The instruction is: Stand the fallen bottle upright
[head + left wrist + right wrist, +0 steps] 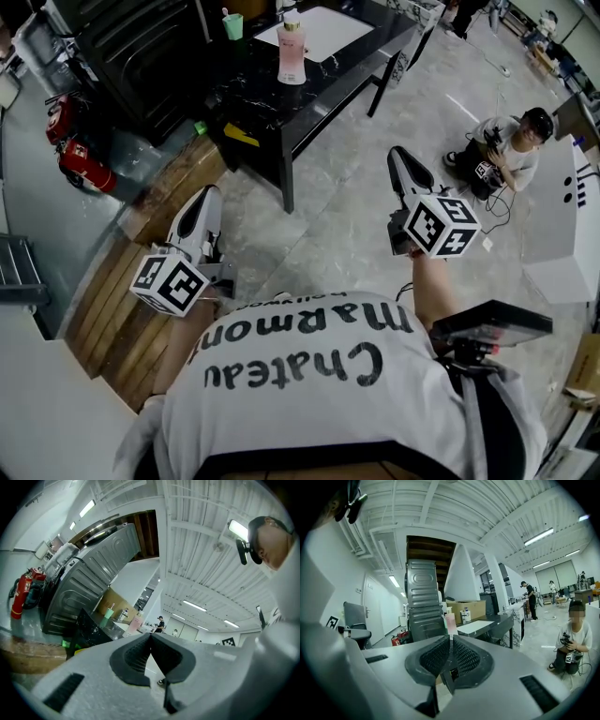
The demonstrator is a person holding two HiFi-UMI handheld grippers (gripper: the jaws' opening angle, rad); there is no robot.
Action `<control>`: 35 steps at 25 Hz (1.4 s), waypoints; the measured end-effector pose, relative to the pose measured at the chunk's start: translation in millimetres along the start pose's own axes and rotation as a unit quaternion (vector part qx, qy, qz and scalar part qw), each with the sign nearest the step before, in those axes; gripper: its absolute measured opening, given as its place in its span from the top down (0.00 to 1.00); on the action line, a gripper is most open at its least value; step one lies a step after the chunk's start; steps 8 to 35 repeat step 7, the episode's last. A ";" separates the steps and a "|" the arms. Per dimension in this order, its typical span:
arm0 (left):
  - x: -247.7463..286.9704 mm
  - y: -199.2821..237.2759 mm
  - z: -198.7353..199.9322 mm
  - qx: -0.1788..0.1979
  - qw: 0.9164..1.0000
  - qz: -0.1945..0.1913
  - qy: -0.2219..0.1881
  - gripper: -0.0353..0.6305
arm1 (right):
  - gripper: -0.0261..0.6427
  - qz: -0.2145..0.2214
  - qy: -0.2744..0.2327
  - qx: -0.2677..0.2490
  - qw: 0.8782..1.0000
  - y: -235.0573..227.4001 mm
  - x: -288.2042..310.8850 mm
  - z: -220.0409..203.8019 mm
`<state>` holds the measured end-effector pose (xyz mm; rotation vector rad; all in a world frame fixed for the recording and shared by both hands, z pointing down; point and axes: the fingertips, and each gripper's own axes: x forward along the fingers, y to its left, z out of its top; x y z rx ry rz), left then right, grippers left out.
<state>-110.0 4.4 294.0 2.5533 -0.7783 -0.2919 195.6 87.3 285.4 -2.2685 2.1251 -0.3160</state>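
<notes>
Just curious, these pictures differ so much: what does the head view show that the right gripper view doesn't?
Only the head view: the left gripper, seen from above. Only the right gripper view: ceiling lights and a cardboard box. Both: the right gripper, the pink bottle upright on the black table, and a seated person.

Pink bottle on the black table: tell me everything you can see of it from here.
The pink bottle stands upright on the black marble-look table, at the edge of a white sheet. Its tall, straight body is pale pink and looks like plastic, with a narrower whitish top; any label is too small to read. A green cup stands apart from it. Only the tabletop touches it.
</notes>
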 end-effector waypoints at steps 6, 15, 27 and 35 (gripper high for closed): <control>-4.7 -8.9 -4.6 -0.002 1.000 -0.003 0.001 0.93 | 0.92 0.003 0.004 -0.019 1.000 2.4 -9.7 1.1; -6.1 -10.1 -6.0 -0.002 1.000 -0.003 0.002 0.93 | 0.92 0.003 0.006 -0.020 1.000 2.7 -11.2 -0.1; -6.1 -10.1 -6.0 -0.002 1.000 -0.003 0.002 0.93 | 0.92 0.003 0.006 -0.020 1.000 2.7 -11.2 -0.1; -6.1 -10.1 -6.0 -0.002 1.000 -0.003 0.002 0.93 | 0.92 0.003 0.006 -0.020 1.000 2.7 -11.2 -0.1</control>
